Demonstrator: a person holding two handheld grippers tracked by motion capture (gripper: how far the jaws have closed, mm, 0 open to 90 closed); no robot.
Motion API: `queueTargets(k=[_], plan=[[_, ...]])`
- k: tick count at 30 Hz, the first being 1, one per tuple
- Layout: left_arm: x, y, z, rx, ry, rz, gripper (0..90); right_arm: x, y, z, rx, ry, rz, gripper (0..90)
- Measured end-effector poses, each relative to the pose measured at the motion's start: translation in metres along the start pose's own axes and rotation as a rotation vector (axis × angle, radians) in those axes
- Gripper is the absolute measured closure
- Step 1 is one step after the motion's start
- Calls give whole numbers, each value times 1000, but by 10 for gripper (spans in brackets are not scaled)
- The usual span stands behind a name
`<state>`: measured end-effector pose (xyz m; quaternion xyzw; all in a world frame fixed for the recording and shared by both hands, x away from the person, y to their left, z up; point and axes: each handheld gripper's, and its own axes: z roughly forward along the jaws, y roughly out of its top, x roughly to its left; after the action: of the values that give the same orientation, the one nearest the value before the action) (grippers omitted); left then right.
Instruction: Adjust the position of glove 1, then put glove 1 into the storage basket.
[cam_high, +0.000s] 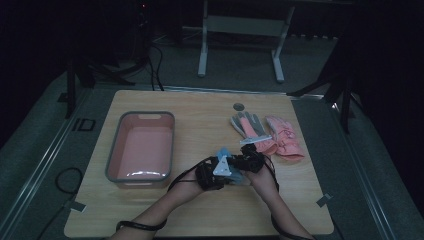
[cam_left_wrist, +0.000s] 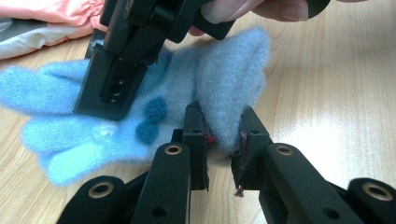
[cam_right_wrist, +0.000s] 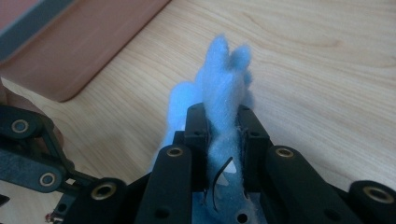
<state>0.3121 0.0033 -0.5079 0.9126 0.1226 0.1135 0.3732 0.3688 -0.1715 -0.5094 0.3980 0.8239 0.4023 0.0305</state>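
Left gripper (cam_high: 216, 172): I see its fingers (cam_left_wrist: 196, 135) clamped on the cuff edge of the blue fleece glove (cam_left_wrist: 140, 112).
Right gripper (cam_high: 248, 161): my other pair of fingers (cam_right_wrist: 194, 128) is pinched tight on a fold of the same glove, fleece bulging up between them.
Blue glove: held between both grippers, near the middle of the counter (cam_high: 200, 120), slightly toward 5 o'clock; whether it touches the wood I cannot tell.
Pink tub (cam_high: 141, 147): at 9 o'clock from the grippers, well apart.
Grey glove (cam_high: 246, 125): at 1 o'clock, near the right gripper.
Pink glove (cam_high: 284, 136): just beside the grey one, at its 3 o'clock.
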Motion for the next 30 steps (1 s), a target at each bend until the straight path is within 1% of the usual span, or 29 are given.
queueTargets(k=[9,15,17,18,19,20,25,30], plan=[[7,9,-20,15,16,4,783,7,17,-7,-22,24,9,780],[12,11,-32,21,27,-2,783,15,30,-8,-31,25,-16,780],[14,11,-37,27,31,-3,783,18,34,-7,-31,27,-20,780],[14,11,-37,27,31,-3,783,18,34,-7,-31,27,-20,780],[16,10,-40,27,28,-9,783,22,38,-6,-32,29,-28,780],[17,10,-43,29,32,-5,783,23,39,-6,-32,29,-30,780],[20,10,-53,34,43,-11,783,30,50,-4,-34,40,-42,780],[26,7,-68,38,68,-22,783,40,65,0,-38,49,-67,780]])
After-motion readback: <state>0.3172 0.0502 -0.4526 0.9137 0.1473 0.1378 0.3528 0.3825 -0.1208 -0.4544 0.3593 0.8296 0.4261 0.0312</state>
